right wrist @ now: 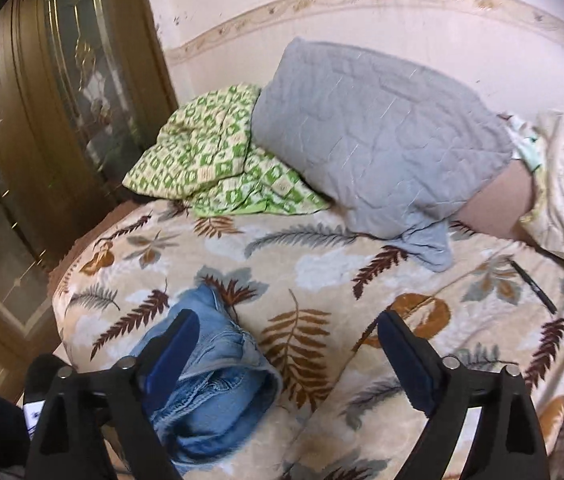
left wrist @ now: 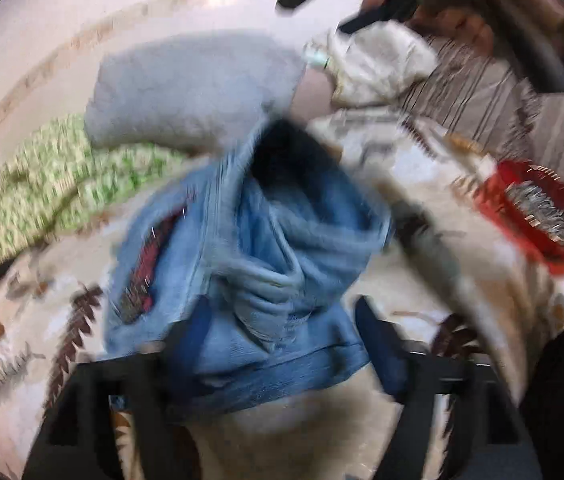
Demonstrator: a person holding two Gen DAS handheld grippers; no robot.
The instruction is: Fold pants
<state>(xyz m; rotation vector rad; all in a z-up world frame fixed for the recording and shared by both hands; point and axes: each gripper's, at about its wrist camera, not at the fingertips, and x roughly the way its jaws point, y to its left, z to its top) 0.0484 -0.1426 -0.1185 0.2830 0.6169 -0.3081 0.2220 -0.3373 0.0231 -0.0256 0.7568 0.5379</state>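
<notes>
The pants (right wrist: 218,396) lay bunched on the bed (right wrist: 322,280), at 7 o'clock in the right wrist view. The right claw (right wrist: 286,344) was spread wide with nothing between its fingers. The left claw (left wrist: 282,332) was spread too, its fingers on both sides of the denim.

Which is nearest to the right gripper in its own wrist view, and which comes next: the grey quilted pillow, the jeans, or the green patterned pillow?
Measured from the right gripper:
1. Jeans: bunched on the bedspread by its left finger.
2. Green patterned pillow: far left, near the wall.
3. Grey quilted pillow: centre back, leaning on the wall.
Items 2 and 3 are too close to call.
</notes>
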